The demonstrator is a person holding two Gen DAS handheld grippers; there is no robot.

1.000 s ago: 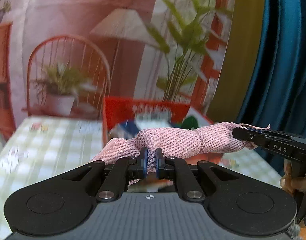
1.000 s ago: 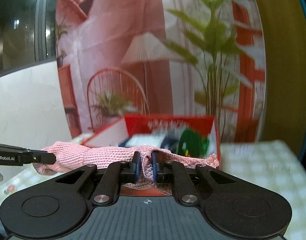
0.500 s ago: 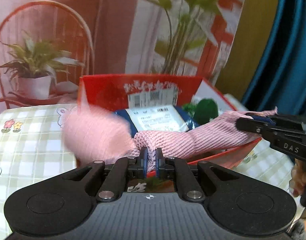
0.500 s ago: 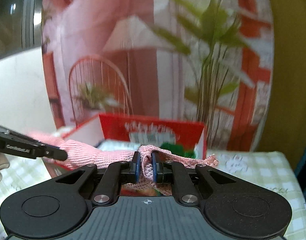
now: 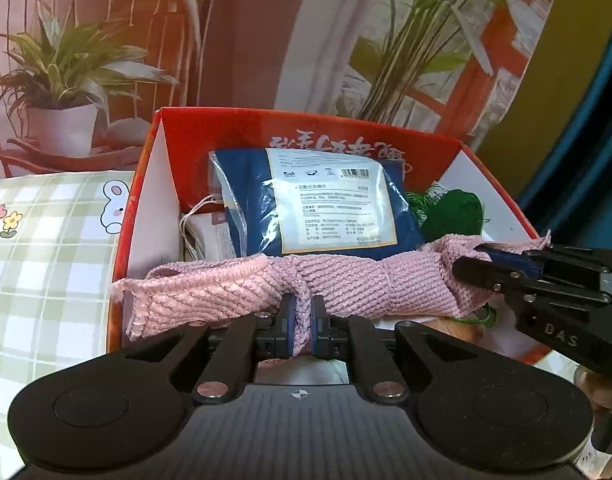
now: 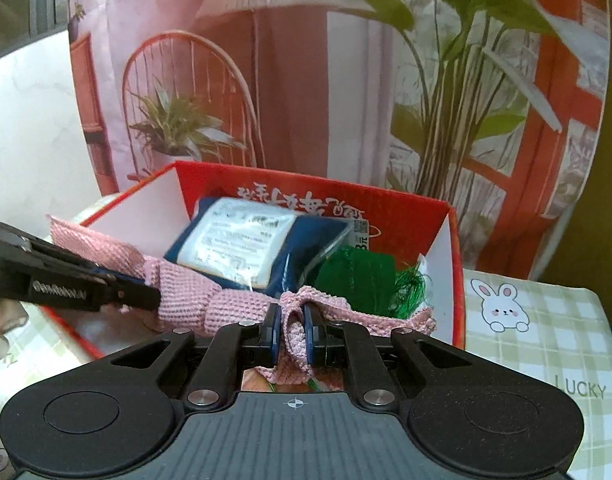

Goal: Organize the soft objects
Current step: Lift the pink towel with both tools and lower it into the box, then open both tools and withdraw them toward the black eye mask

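Left wrist view: pink knitted cloth (image 5: 338, 284) bunched into a rope, stretched sideways over the near rim of the red box (image 5: 290, 128), held at both ends. left gripper (image 5: 302, 330) pinched tight on the cloth near its left end, a loose flap hangs off to the left past the box wall. right gripper (image 5: 482, 260) comes in from the right edge, tips clamped on the cloth's other end. Inside the box behind the cloth: blue packet (image 5: 318, 200) with white label leaning on the back wall, green mesh bundle (image 5: 454, 212) to its right, a white tagged item with strings at left. Box sits on green checked tablecloth (image 5: 46, 248) with bunny and flower prints. Right wrist view: same cloth (image 6: 242, 304) folded between the closed right gripper (image 6: 292, 334) pads, left gripper (image 6: 146, 290) entering from left, gripping it. Printed backdrop with chair and plants behind
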